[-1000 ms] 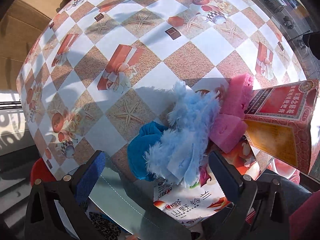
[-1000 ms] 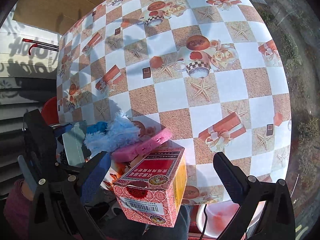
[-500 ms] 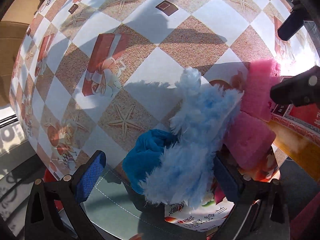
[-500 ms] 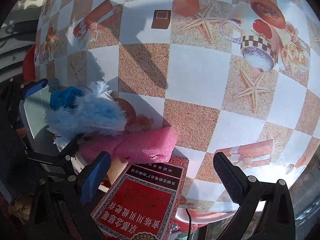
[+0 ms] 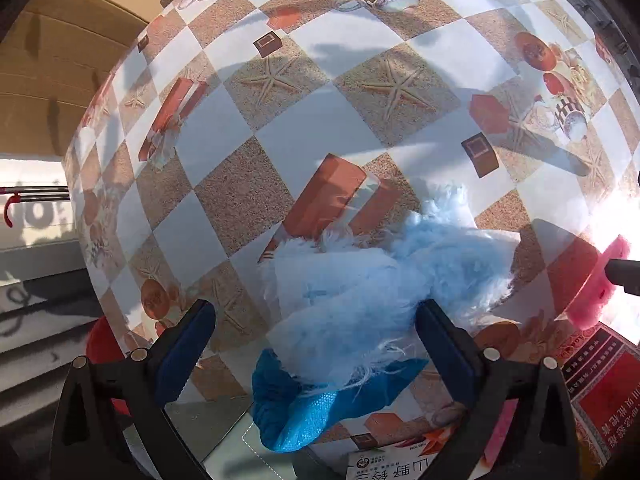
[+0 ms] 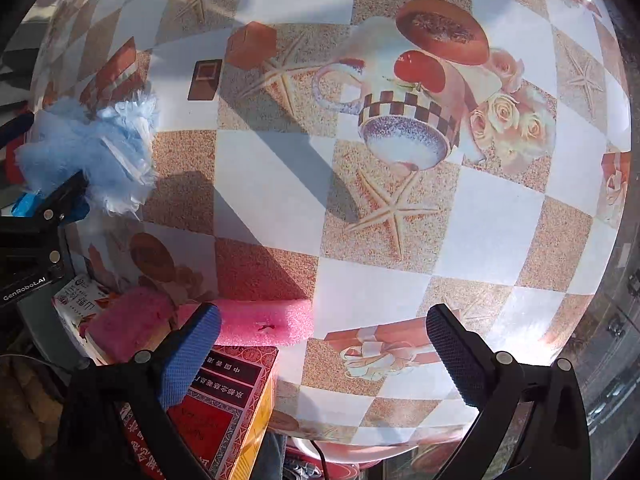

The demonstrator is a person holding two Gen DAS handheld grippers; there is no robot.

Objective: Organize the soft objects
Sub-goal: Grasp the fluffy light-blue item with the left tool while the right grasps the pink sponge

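Only rightward: pink sponge (image 6: 264,322) beside red box (image 6: 224,396)

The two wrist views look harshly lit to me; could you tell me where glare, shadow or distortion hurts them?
Left wrist view: sun glare washes out the right edge, bleaching the pink sponge; hard shadows cross the tablecloth. Right wrist view: evenly bright, with dark gripper shadows on the cloth beside the light blue fluffy cloth. Both views: fisheye bulges the checks into a dome.

Black tool (image 5: 314,346), blue ribbed pads (image 5: 184,346), silver screws
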